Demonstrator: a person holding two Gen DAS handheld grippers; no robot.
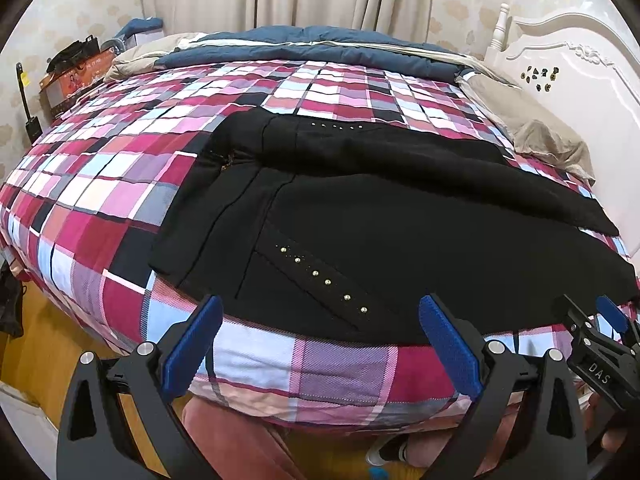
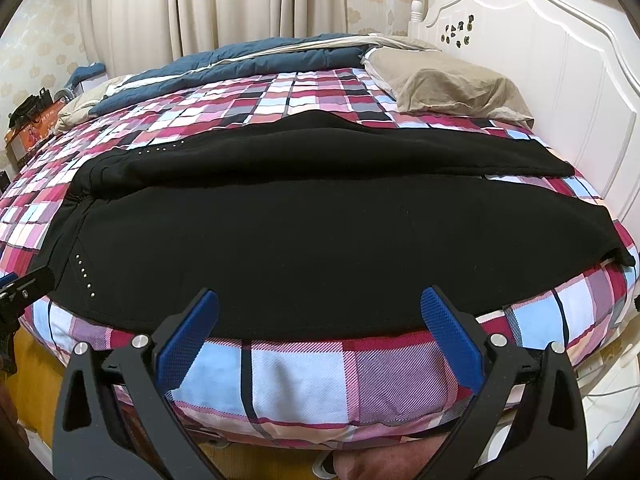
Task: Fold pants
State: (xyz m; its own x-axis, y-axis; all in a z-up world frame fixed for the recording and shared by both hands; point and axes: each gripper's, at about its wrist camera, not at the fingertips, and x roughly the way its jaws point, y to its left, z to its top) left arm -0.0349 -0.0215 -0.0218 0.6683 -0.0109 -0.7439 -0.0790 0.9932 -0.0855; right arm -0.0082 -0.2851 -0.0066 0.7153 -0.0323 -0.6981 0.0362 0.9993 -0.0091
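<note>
Black pants with rows of small gold studs lie spread across the checked bed, waistband to the left, legs running right, the far leg bunched in a ridge. My left gripper hovers open at the bed's near edge, just short of the pants' hem side, nothing between its blue pads. In the right wrist view the same pants fill the middle, and my right gripper is open at the near edge of the fabric. The right gripper also shows at the left view's right edge.
A beige pillow and a white headboard are at the right. A folded blue quilt lies along the far side by the curtains. A cluttered side table stands far left. Wooden floor and a person's legs lie below the bed edge.
</note>
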